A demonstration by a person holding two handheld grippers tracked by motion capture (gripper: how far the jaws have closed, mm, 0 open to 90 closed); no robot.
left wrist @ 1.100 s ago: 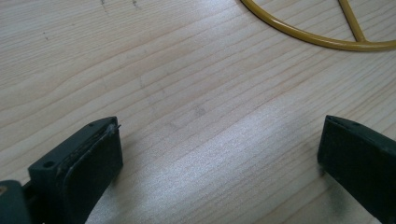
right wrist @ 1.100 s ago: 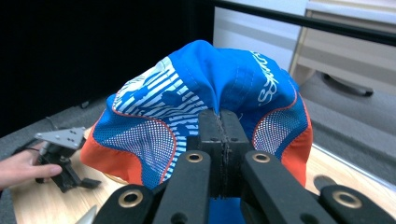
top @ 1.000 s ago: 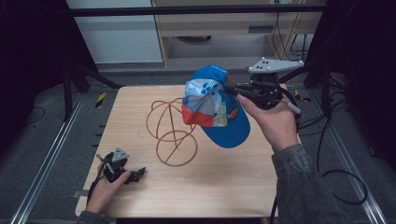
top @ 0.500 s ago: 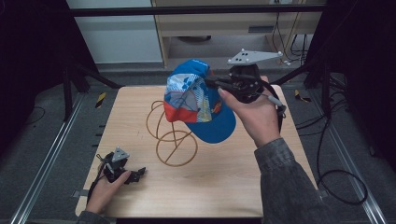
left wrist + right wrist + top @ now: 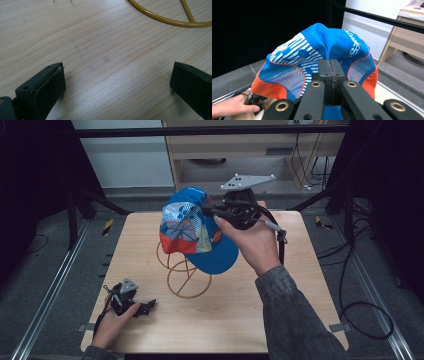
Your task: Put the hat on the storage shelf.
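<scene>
We see the right gripper point(image 5: 212, 212) up over the far half of the table point(image 5: 300, 285), w/ its jaws clamped tight on a fold of cap point(image 5: 192, 227) fabric; in the right gripper view the two pads meet at the crown w/ a pinch of blue cloth between them, so it's grasping the cap. The cap, blue w/ orange mesh side panels and a white print, hangs in the air from that grip, brim toward the near side, directly above the wire stand point(image 5: 182, 272); we can't tell whether it touches the stand's top loop, since the cap covers that part. The stand itself is a yellow wire frame w/ a round base ring sitting on the wood near the table's middle.

The left gripper point(image 5: 132, 302) rests low at the near-left corner of the table, held by the left hand point(image 5: 112, 322); in the left gripper view its jaws stand wide apart w/ bare wood between them, released, and the stand's base ring point(image 5: 172, 21) lies well ahead.
</scene>
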